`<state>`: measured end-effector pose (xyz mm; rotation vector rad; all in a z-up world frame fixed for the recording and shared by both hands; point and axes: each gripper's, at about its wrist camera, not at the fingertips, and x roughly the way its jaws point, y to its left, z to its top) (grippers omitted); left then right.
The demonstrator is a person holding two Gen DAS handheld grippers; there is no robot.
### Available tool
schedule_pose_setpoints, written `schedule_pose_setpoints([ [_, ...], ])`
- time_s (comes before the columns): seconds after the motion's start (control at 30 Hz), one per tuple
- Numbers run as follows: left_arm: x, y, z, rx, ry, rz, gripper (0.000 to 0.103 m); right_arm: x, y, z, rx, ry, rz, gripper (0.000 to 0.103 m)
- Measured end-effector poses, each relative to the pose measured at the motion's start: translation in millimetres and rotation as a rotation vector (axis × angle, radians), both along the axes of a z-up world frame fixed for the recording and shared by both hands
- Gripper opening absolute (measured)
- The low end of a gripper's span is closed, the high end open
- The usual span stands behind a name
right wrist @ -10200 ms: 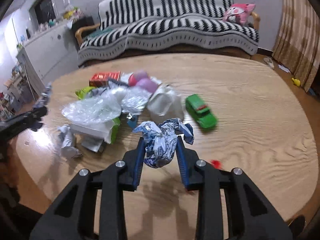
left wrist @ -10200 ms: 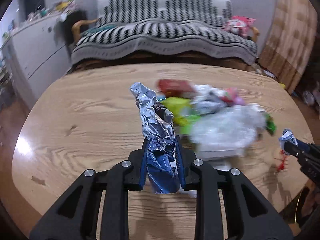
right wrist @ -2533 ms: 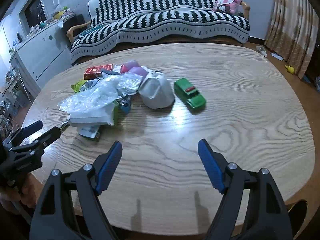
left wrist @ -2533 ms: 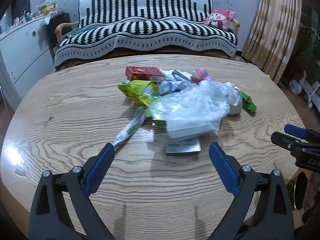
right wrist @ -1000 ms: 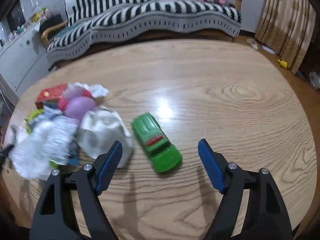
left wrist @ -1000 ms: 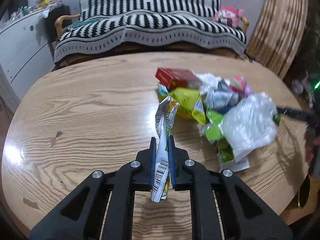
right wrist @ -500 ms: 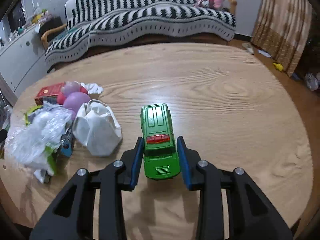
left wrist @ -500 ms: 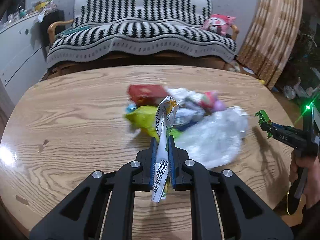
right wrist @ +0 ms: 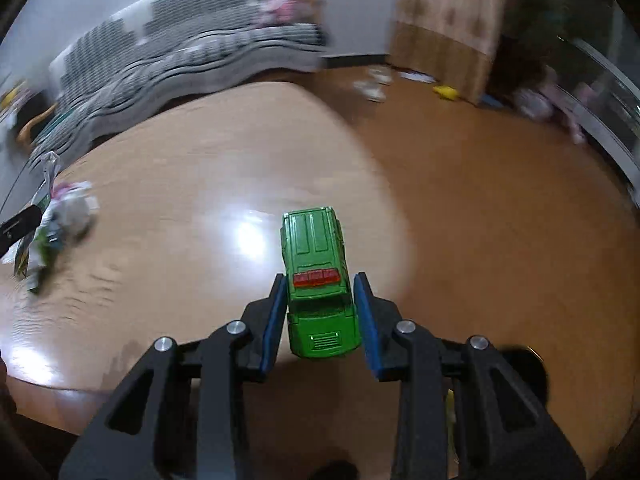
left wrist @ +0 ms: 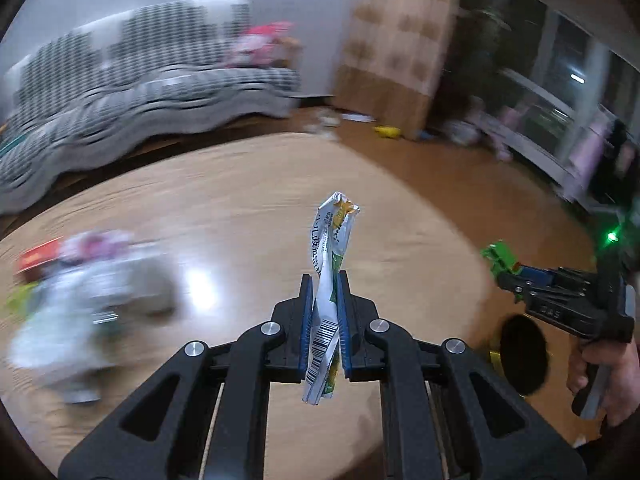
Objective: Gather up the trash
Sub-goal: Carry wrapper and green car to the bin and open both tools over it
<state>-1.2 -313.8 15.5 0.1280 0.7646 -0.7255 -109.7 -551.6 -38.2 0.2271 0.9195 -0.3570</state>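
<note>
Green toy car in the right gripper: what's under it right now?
Under the green toy car, beyond its front, is the wooden table. Directly beneath, the car and the right gripper hide everything.

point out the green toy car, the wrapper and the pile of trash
green toy car (right wrist: 316,264), right wrist view, on its roof
wrapper (left wrist: 329,280), left wrist view, on its middle, between the claw pads
pile of trash (left wrist: 92,288), left wrist view, on the blurred plastic

Light: dim indoor, warm cast.
Glare: white patches on the table (left wrist: 200,288), seen in both views.
Blur: sofa (left wrist: 132,92), curtain (right wrist: 444,20) and trash pile (left wrist: 84,300) smeared; near fingers sharp.
Edges: fisheye bending, black corner vignette.
</note>
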Motion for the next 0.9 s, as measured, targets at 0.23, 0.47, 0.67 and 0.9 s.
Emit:
schedule_pose_setpoints([
  [0.23, -102, -168, -47, -0.004, 0.062, -0.345, 0.011, -139, -125, -24, 0.051, 0.031, -0.265, 0.034],
  [0.47, -170, -274, -124, 0.078, 0.176, -0.544, 0.011, -224, -197, -74, 0.174, 0.135, -0.421, 0.034],
  [0.67, -195, -318, -167, 0.128, 0.24, -0.591, 0.011, -257, -216, -101, 0.22, 0.178, -0.455, 0.034],
  [0.9, -192, -337, -183, 0.139, 0.27, -0.611, 0.011, -248, -216, -102, 0.23, 0.177, -0.461, 0.034],
])
